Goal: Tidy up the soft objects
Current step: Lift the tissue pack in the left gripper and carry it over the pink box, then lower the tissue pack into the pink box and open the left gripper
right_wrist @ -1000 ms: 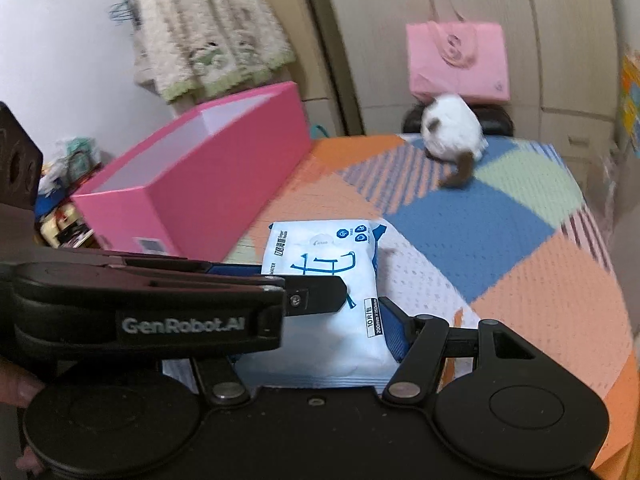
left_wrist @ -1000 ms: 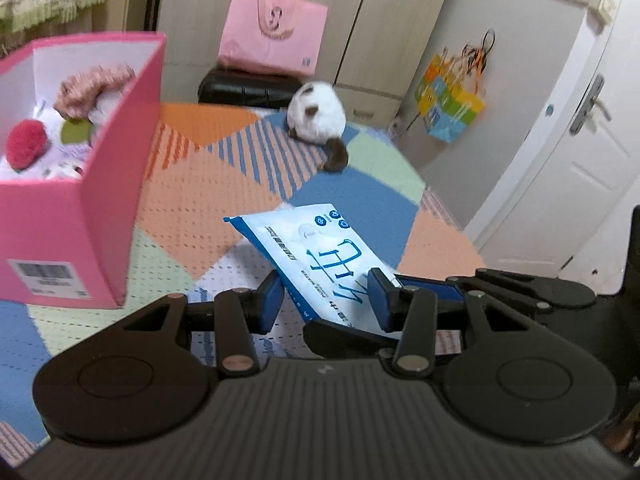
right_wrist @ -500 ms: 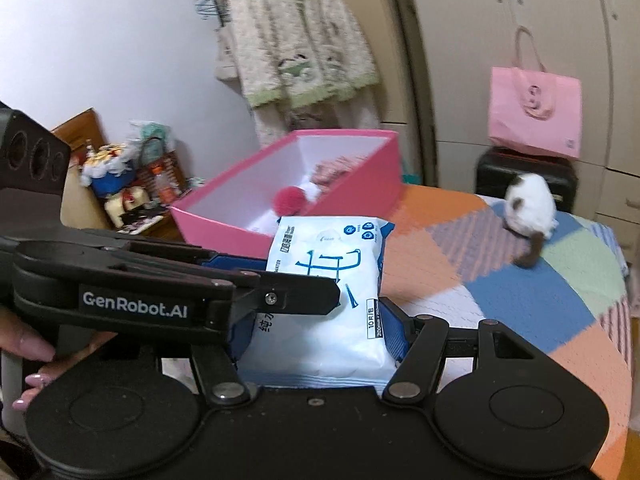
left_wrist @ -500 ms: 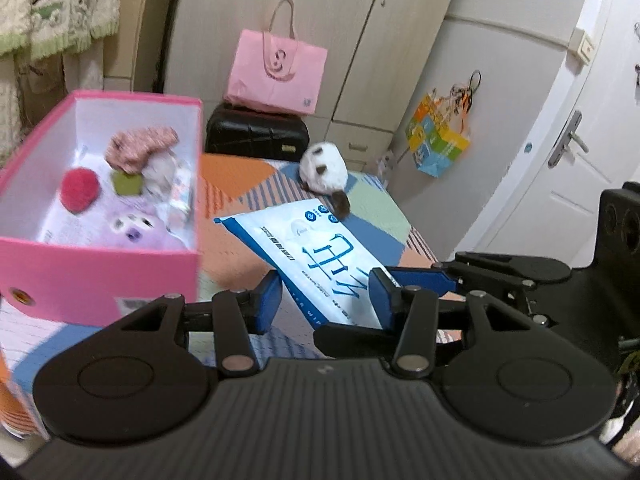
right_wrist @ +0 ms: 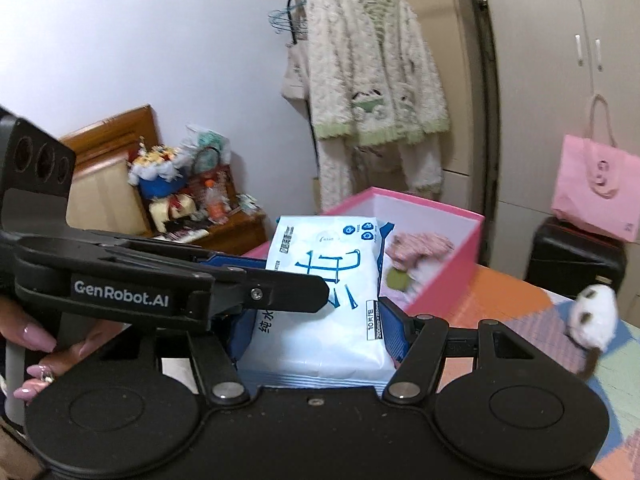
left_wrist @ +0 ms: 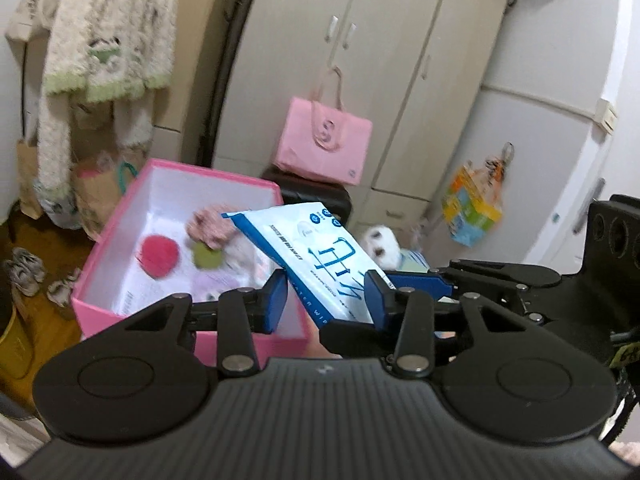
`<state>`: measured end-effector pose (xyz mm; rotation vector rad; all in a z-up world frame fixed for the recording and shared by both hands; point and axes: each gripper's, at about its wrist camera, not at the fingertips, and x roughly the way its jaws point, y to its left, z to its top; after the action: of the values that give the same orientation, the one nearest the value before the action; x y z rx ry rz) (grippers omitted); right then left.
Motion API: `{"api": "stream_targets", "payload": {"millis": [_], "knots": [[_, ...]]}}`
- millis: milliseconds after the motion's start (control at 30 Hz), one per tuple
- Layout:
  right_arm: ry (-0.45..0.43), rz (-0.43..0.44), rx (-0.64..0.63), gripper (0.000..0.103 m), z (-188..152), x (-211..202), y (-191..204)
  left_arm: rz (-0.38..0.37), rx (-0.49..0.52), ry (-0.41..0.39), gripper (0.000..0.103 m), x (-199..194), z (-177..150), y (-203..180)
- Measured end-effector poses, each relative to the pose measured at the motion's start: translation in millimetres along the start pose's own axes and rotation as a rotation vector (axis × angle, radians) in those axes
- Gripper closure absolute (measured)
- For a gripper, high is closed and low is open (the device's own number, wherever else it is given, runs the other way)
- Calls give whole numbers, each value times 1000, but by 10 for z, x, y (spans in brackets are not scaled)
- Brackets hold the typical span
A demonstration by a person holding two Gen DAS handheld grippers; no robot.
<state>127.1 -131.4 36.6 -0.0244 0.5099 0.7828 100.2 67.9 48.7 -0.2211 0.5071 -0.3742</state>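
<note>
White-and-blue wipes pack [right_wrist: 320, 296], printed with large blue characters and "10", we hold lifted just before the pink box [right_wrist: 448, 276], long axis pointing toward it. The right gripper [right_wrist: 316, 332] clamps its sides. The left gripper [left_wrist: 326, 296], marked "GenRobot.AI", is closing on its edge.

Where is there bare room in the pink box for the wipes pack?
The floor of the pink box looks bare between the red pom and the near-left corner. The right half is crowded with a pink scrunchie and a green piece, partly hidden by the wipes pack. The orange quilt patch beside the box is also bare.
</note>
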Motion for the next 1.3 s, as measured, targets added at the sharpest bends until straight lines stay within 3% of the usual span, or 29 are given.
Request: {"api": "stream_targets", "payload": {"millis": [233, 433, 600, 867, 1300], "knots": [[10, 62, 20, 34, 177, 318, -87, 36, -21, 5, 64, 128, 80, 246], [73, 84, 4, 35, 250, 732, -141, 91, -44, 37, 69, 404, 134, 534], [119, 89, 23, 35, 249, 1106, -276, 86, -86, 114, 73, 721, 152, 799], [171, 61, 35, 35, 167, 1484, -390, 117, -62, 164, 73, 993, 144, 978], [259, 126, 25, 33, 179, 1820, -338, 199, 42, 182, 74, 995, 169, 1011]]}}
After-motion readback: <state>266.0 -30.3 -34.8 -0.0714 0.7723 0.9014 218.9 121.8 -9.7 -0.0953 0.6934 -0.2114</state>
